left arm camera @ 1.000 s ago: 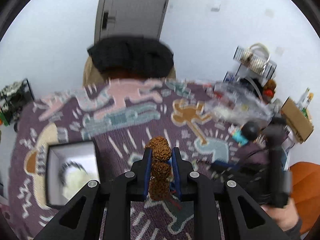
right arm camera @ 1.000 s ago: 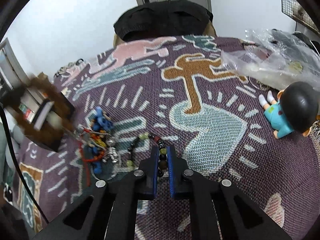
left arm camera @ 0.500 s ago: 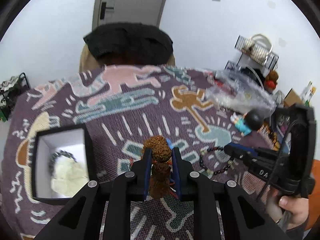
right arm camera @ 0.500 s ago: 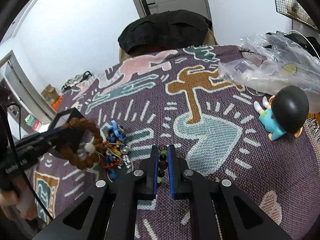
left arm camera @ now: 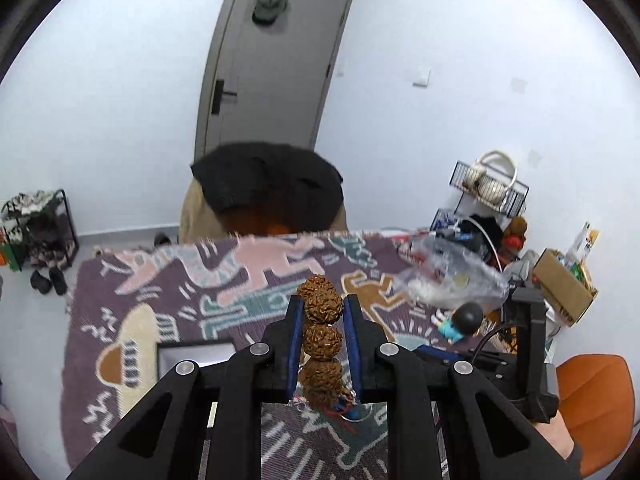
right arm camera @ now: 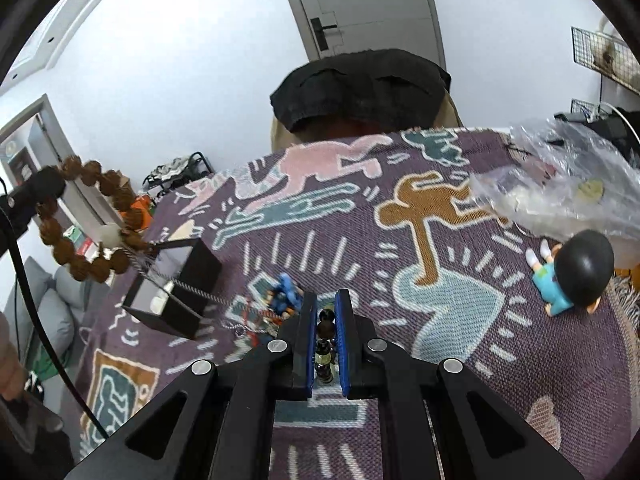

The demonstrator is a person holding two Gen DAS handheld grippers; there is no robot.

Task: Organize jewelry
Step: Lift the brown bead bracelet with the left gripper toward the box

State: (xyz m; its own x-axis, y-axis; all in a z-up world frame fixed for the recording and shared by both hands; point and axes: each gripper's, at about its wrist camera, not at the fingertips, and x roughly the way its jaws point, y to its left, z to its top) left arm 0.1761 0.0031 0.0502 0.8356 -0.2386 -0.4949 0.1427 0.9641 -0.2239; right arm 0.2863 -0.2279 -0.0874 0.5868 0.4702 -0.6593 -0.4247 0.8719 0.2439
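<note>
My left gripper [left arm camera: 320,304] is shut on a bracelet of large brown knobbly beads [left arm camera: 322,336] and holds it well above the table. In the right wrist view the same bracelet [right arm camera: 92,222] hangs as a ring at the far left, with a white bead and tassel. My right gripper [right arm camera: 326,300] is shut on a string of small dark and yellowish beads [right arm camera: 325,340], lifted over the patterned cloth. An open black box [right arm camera: 176,300] with a white lining stands on the cloth; it also shows in the left wrist view [left arm camera: 192,354]. A tangle of blue and red jewelry [right arm camera: 276,308] lies beside it.
A patterned purple cloth [right arm camera: 420,280] covers the table. A doll with a black head [right arm camera: 576,276] and a crumpled clear plastic bag [right arm camera: 560,188] lie at the right. A chair draped in black fabric [right arm camera: 360,92] stands behind the table. An orange seat [left arm camera: 592,396] is at the right.
Both grippers have risen with their bead strings. The left one has tilted up, so the door and wall fill its view. The box now sits lower and partly hidden behind its fingers.
</note>
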